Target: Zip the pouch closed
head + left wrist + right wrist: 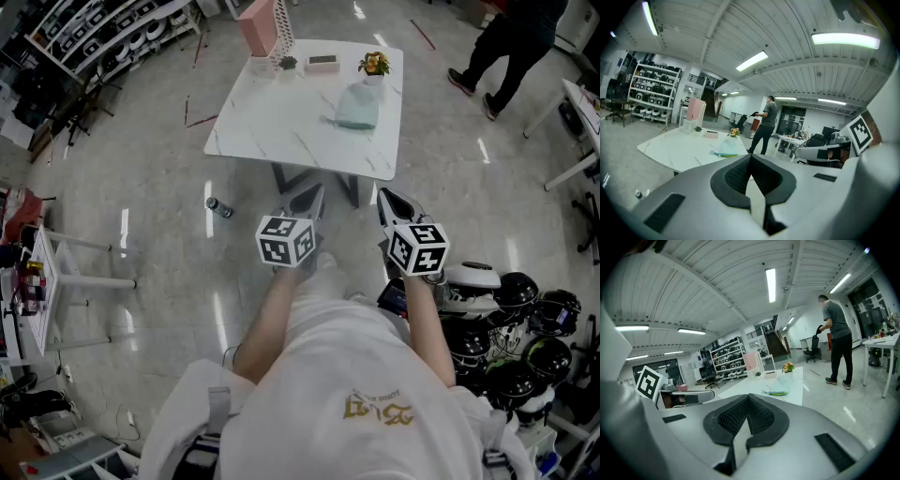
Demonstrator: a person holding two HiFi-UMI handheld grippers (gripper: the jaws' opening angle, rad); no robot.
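Observation:
A pale mint pouch lies flat on the right part of a white marble table; it also shows small as the pouch in the left gripper view and the pouch in the right gripper view. Both grippers hang in the air short of the table, well back from the pouch. My left gripper has its jaws shut with nothing between them. My right gripper is shut and empty too.
On the table's far side stand a pink box, a white rack, a small plant, a flat pink case and a flower pot. A can lies on the floor. A person walks at the far right. Helmets sit right.

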